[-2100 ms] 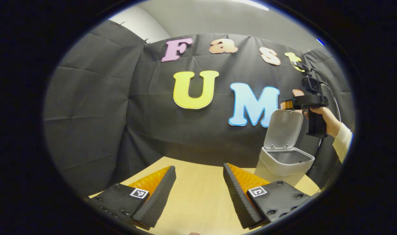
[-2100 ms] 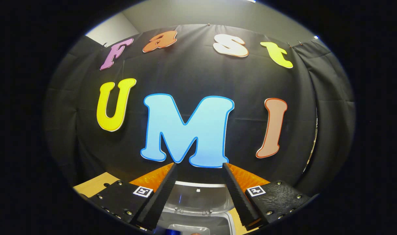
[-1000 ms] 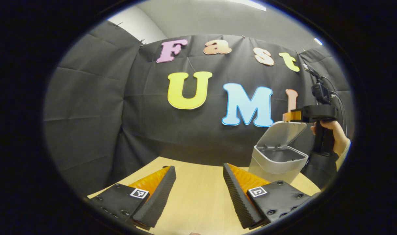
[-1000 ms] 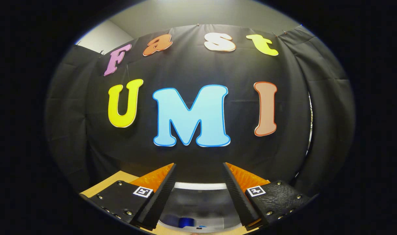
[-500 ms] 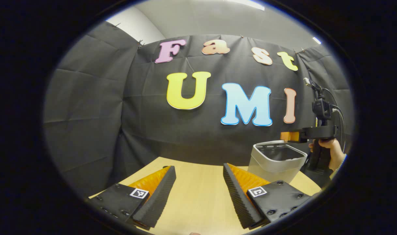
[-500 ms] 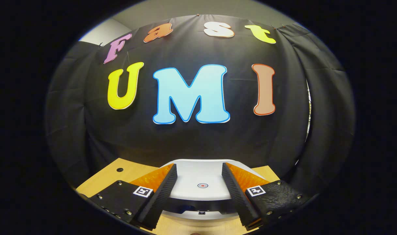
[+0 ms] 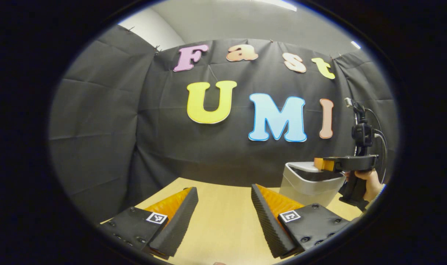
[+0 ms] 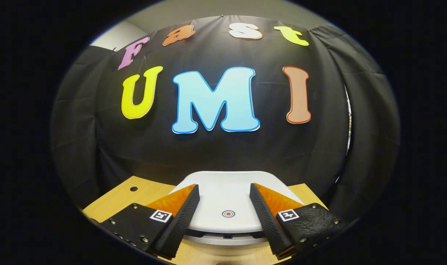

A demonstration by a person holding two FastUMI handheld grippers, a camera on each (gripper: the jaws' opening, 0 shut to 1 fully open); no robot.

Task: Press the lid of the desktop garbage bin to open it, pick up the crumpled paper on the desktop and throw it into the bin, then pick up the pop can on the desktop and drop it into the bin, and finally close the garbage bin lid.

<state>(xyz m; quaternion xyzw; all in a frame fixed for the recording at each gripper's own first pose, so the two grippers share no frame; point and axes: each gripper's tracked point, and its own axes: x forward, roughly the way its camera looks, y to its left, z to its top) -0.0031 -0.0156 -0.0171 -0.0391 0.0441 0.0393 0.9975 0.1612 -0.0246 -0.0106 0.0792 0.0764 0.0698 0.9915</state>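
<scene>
Left gripper view: the left tool point(image 7: 223, 213) hovers spread, empty, above the table point(image 7: 223, 228) beside the bin point(image 7: 308, 184).

Right gripper view: the right tool point(image 8: 223, 209), spread, sits atop the lid point(image 8: 227, 195); press down squarely till it latches.

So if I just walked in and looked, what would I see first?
Probably the white bin lid, big and low in the right gripper view, with a little red dot in its middle. The right gripper sits just above it, fingers spread to either side. In the left gripper view, the bin stands at the right on the wooden table, with a hand beside it.
</scene>
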